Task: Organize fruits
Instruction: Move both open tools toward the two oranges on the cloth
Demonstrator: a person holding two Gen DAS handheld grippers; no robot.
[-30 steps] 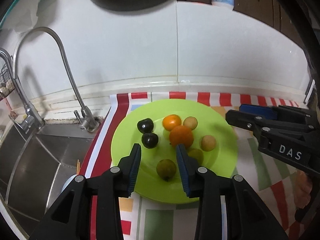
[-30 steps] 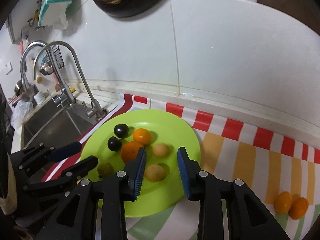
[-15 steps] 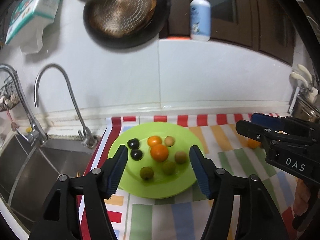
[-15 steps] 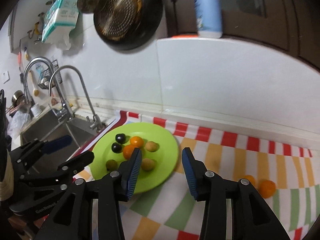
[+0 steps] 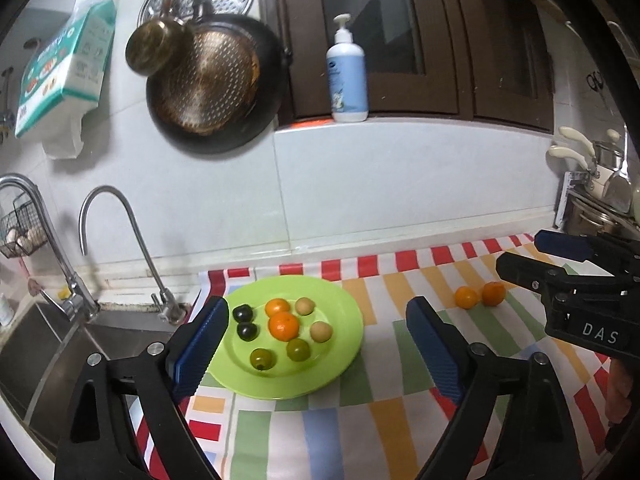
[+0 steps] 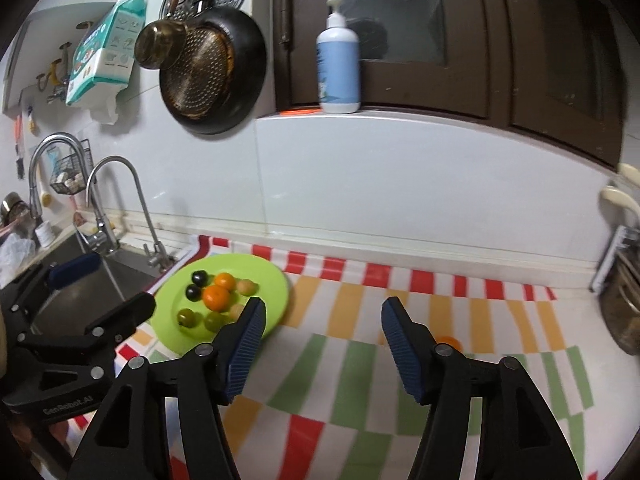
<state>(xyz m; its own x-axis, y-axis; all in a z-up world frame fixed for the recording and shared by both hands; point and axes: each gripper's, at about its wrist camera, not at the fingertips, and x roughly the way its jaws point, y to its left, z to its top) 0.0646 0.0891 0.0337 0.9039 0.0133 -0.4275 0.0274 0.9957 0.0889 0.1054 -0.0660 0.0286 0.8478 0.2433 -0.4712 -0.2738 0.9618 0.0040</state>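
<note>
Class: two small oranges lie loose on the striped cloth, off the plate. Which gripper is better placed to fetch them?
Probably the right gripper: open, empty, over the cloth near the two oranges. The left gripper, also open, faces the green plate.

A round green plastic plate [image 5: 344,344] of small fruits sits at the tabletop's left edge beside the steel sink [image 5: 44,344]; two small orange tangerines [image 5: 479,295] lie well right.

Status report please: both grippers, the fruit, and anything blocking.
Left gripper open, empty; right gripper open, empty. Eight fruits on round lime-green plate; two small oranges loose on striped cloth. No obstruction seen.
</note>
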